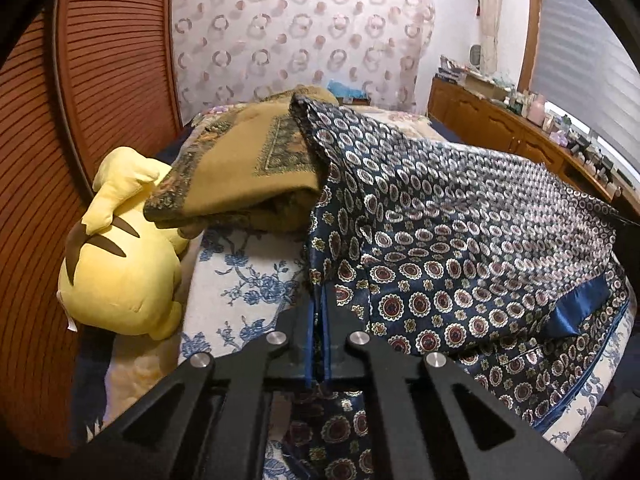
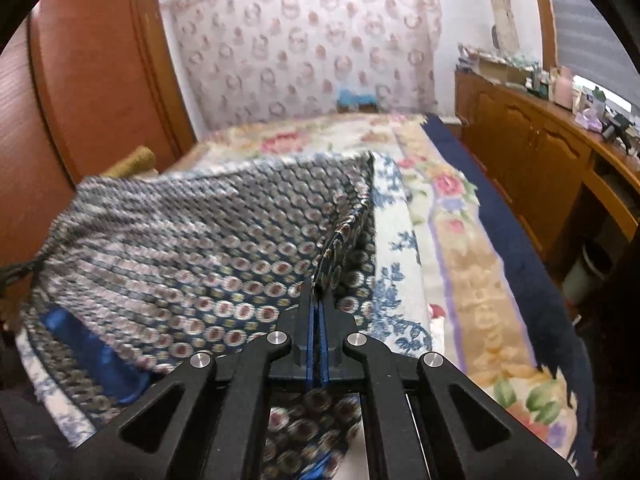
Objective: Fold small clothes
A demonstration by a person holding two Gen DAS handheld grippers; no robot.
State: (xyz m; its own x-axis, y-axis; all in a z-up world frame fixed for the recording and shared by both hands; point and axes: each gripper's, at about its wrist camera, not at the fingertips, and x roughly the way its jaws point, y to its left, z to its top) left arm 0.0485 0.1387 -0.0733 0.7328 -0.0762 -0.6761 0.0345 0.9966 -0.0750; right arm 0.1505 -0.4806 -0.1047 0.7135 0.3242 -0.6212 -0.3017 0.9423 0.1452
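already a mustard cloth (image 1: 240,168) is seen folded at eleven o'clock beside a yellow plush toy (image 1: 120,264). the patterned scarf (image 1: 460,240) – lifted over the bed (image 2: 460,240) – is pinched by the left gripper (image 1: 318,320) and right gripper (image 2: 318,300), both clamped on its edge – its folding is judged barely begun.

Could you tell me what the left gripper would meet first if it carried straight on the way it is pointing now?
Most likely the navy medallion-patterned silky garment itself: the left gripper is shut on its edge, and the fabric rises directly ahead. Beyond it sits the folded mustard-brown cloth, though depth is hard to judge.
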